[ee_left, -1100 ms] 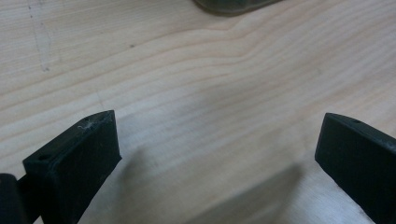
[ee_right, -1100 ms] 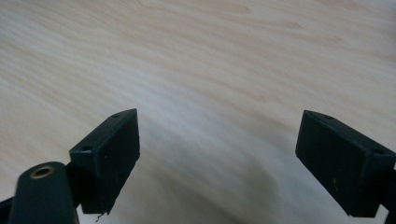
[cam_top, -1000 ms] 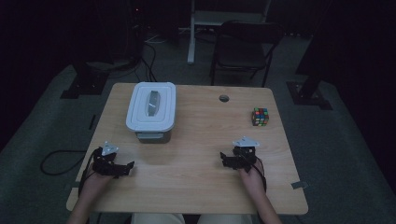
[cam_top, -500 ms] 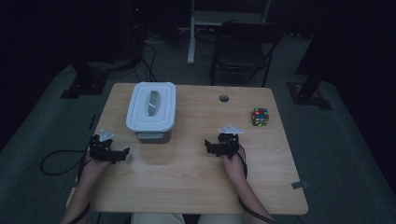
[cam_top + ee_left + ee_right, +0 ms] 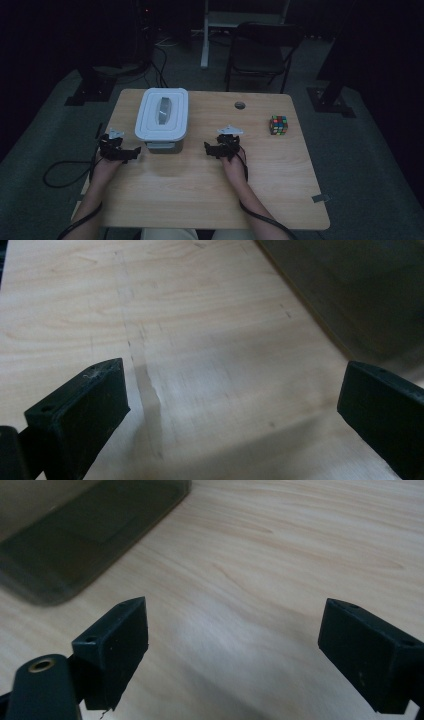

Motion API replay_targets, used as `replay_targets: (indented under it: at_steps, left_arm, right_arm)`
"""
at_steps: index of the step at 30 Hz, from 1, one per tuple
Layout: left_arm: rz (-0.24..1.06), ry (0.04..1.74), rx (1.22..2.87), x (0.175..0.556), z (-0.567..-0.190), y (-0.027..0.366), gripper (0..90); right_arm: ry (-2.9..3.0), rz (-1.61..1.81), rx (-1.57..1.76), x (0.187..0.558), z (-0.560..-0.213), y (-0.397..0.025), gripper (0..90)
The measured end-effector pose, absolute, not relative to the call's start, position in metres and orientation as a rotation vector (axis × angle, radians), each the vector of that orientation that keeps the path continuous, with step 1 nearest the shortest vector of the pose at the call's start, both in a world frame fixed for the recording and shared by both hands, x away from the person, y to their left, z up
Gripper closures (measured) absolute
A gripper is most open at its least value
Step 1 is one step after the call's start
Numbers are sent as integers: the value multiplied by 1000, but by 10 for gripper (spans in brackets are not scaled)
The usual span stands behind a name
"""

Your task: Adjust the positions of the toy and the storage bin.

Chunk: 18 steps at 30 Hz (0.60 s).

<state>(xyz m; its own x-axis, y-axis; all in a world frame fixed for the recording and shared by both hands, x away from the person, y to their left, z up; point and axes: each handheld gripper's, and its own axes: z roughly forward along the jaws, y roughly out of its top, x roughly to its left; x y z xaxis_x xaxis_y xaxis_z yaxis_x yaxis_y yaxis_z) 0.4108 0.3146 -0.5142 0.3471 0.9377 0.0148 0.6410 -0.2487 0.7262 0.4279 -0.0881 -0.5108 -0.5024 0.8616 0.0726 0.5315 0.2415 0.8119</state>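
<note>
Both hand-held grippers nearer rectangular plastic box (image 5: 161,117), smooth wooden table (image 5: 200,195)

No readable text, labels or numbers anywhere; views perhaps too dim.

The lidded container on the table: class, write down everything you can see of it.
The container is a rounded rectangular box, seemingly plastic, with a white lid shut on top and a grey strip, perhaps a handle, along the lid's middle. Its lower body looks darker and translucent. It stands upright on the wooden table, at the far left. The left gripper and right gripper flank its near end, both open, neither touching.
</note>
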Motion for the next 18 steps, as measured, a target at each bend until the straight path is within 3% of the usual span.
replay_targets:
  at_steps: [18]
  left_arm:
    - [617,1426,1941,461,-512,326,7]
  right_arm:
    - [2185,1113,1289,480,-507,-35,127]
